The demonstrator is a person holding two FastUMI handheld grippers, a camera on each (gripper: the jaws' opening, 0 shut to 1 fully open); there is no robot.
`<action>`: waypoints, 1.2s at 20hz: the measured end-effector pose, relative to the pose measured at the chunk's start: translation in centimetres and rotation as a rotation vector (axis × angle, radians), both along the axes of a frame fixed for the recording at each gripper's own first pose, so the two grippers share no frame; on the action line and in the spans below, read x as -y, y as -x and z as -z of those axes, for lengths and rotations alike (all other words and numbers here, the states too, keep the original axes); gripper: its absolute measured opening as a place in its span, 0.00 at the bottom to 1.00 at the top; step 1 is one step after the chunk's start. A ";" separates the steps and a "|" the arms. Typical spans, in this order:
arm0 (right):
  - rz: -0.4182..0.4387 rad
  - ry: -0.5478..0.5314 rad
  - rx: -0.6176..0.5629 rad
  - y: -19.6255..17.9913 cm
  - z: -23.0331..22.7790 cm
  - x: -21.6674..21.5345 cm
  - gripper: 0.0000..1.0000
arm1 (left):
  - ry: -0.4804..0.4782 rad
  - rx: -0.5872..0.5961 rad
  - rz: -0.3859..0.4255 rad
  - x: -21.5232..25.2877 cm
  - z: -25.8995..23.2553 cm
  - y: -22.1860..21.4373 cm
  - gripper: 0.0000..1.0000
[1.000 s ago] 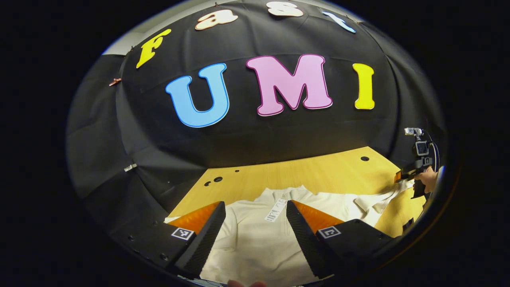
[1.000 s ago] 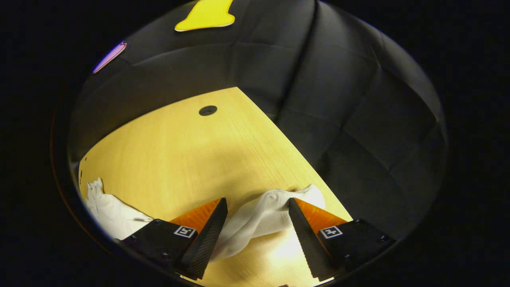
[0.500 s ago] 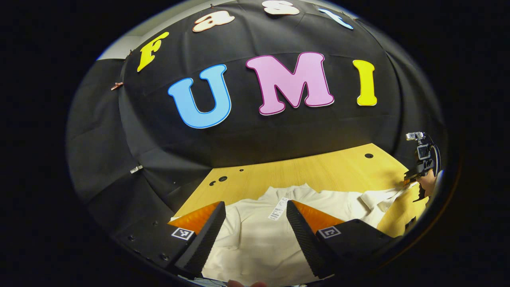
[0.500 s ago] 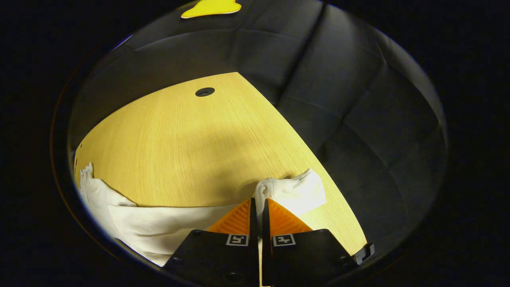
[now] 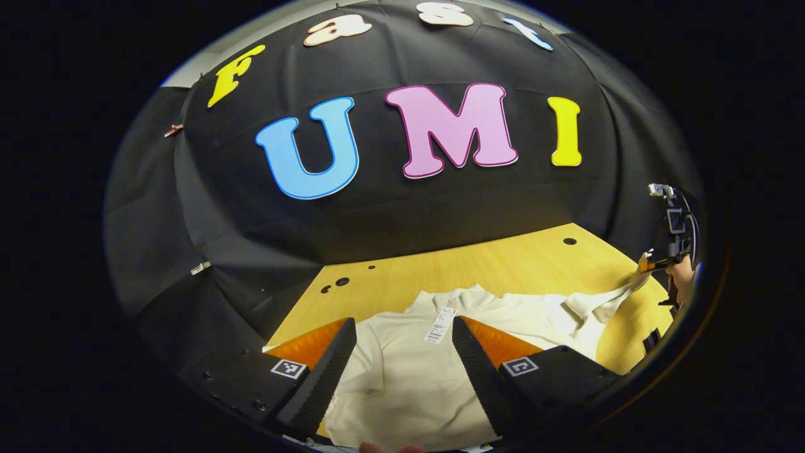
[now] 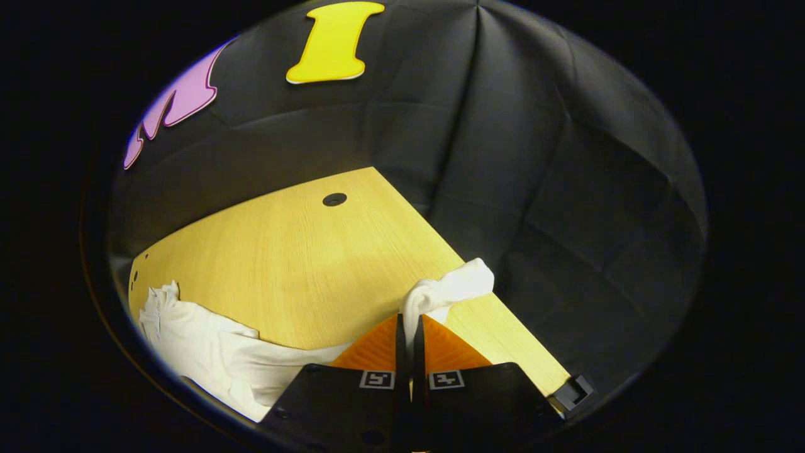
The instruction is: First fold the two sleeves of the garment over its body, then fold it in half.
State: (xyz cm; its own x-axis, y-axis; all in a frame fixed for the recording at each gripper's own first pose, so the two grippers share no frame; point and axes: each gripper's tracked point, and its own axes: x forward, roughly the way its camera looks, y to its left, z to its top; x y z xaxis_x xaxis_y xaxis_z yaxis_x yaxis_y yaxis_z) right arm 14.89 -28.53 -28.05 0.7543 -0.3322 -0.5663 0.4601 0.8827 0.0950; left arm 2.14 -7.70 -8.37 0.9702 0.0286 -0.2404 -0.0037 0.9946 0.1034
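The right gripper [image 6: 409, 327] is pinching the cuff of one sleeve [image 6: 440, 292] between fingers that are pressed fully together, and the white cloth is bunching just above the tips. The sleeve is trailing back from those fingers toward the rest of the garment [image 6: 201, 352], which is lying low and to the left of them on the wooden table [image 6: 283, 251]. From the left gripper view, that same sleeve [image 5: 604, 302] is stretching off to the far right, where the other tool and a hand [image 5: 680, 277] are holding it raised.

The left gripper [image 5: 402, 352] is hovering wide open with nothing between its fingers; the body of the garment [image 5: 402, 377] is spreading directly beneath and ahead of it, a paper tag [image 5: 440, 324] lying between the finger tips.

The likely trouble: the hold looks to be on the cuff alone, so a quick pull could be slipping it free, or dragging the whole body sideways since nothing is pinning it.

The table's edge is running close on the right of the closed fingers, with black cloth beyond; bare wood is lying open ahead and to their left.
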 end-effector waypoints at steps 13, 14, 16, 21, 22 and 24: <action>-0.125 0.050 0.211 4.5 -11.2 -16.8 0.05 | 0.033 0.043 0.036 -10.6 0.7 -0.5 0.97; -0.150 0.049 0.223 4.3 -11.8 -18.7 0.05 | 0.035 0.046 0.027 -11.7 0.8 -0.6 0.97; -0.204 0.046 0.246 3.7 -12.7 -22.7 0.05 | 0.042 0.049 0.004 -13.8 1.3 -0.5 0.97; -0.349 0.027 0.286 2.4 -13.8 -32.7 0.05 | 0.059 0.041 -0.060 -18.8 2.4 -0.2 0.97; -0.374 0.018 0.287 2.1 -13.6 -34.3 0.05 | 0.064 0.037 -0.072 -19.8 2.9 0.0 0.97; -0.422 0.008 0.288 1.5 -13.2 -38.0 0.05 | 0.070 0.032 -0.098 -21.8 3.5 0.1 0.97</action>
State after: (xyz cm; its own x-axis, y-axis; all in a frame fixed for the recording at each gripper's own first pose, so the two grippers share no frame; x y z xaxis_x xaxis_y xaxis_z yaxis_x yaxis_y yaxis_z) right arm 13.44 9.48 -14.86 0.9488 0.0315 -0.3142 0.0196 0.9872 0.1581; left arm 2.03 14.05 -11.83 0.9708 0.1076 -0.2144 -0.1030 0.9942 0.0324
